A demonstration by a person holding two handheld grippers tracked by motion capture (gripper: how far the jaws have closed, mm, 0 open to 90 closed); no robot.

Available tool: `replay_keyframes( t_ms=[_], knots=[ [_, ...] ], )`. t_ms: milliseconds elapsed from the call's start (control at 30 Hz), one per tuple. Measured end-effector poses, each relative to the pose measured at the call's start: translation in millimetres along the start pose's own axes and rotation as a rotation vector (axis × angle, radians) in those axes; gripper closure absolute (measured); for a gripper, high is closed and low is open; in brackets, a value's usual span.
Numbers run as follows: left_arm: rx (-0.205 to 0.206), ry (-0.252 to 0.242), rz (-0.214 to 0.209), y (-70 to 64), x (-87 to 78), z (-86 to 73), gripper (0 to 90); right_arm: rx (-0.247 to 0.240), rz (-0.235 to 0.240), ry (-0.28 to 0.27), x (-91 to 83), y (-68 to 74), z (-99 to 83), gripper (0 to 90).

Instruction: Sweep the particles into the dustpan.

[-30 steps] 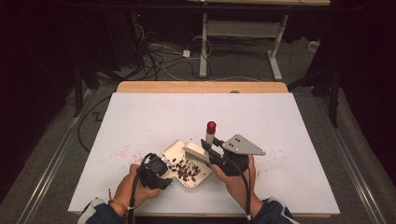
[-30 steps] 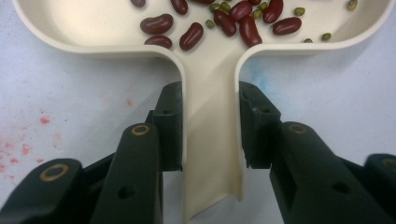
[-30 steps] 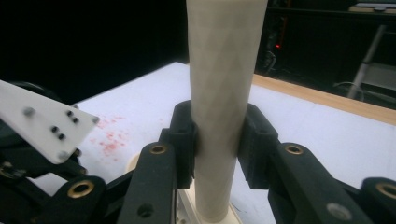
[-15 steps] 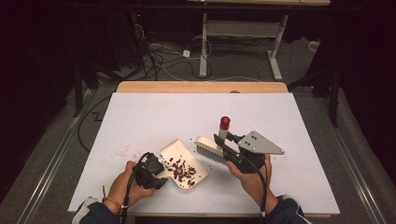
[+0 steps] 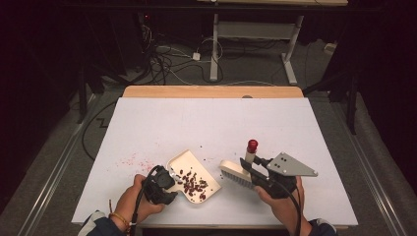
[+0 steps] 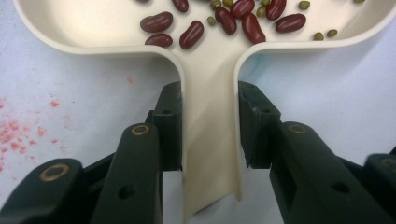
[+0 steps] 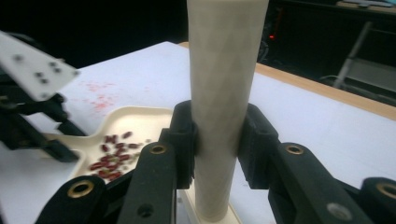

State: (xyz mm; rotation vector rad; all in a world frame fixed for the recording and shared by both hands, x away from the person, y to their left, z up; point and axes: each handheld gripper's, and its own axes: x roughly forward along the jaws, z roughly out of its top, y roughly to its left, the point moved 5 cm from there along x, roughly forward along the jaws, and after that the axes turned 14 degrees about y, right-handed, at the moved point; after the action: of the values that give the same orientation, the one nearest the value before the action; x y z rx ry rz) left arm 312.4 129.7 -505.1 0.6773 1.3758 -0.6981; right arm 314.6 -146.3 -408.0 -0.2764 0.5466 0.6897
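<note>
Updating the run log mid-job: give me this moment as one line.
left claw: shut on dustpan handle | right claw: shut on brush handle | beans: in dustpan | brush: beside dustpan, apart

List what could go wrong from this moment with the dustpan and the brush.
1. The left gripper clamps only the narrow handle of the cream plastic dustpan; any tilt could roll the red kidney beans and small green beans off its open edge.
2. The right gripper pinches the smooth, tapered handle of the cream brush, which might slip or twist in a sweep.
</note>
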Motion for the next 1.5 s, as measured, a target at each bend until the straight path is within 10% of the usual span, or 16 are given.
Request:
replay_keyframes(
  t_ms=[300,867,1100,1300,1500],
  knots=[
    [0.003,0.002,-0.009,-0.3,0.1,1.7,63.9,-0.061,0.049,-0.058,7.3,29.7,14.0,70.5],
    [-0.012,-0.002,-0.044,5.1,0.2,-1.2,63.9,-0.022,-0.04,-0.078,17.9,-18.1,26.7,70.4],
    [-0.014,0.002,-0.03,3.8,0.7,-1.3,63.9,-0.055,0.027,0.02,21.9,7.9,18.0,70.4],
    [-0.018,0.003,-0.025,2.7,0.3,-1.7,63.9,-0.084,0.072,-0.003,24.2,37.1,21.7,70.4],
    [-0.017,0.001,-0.039,4.5,0.6,-2.0,63.9,-0.061,0.057,-0.062,10.4,25.4,30.0,70.4]
  ],
)
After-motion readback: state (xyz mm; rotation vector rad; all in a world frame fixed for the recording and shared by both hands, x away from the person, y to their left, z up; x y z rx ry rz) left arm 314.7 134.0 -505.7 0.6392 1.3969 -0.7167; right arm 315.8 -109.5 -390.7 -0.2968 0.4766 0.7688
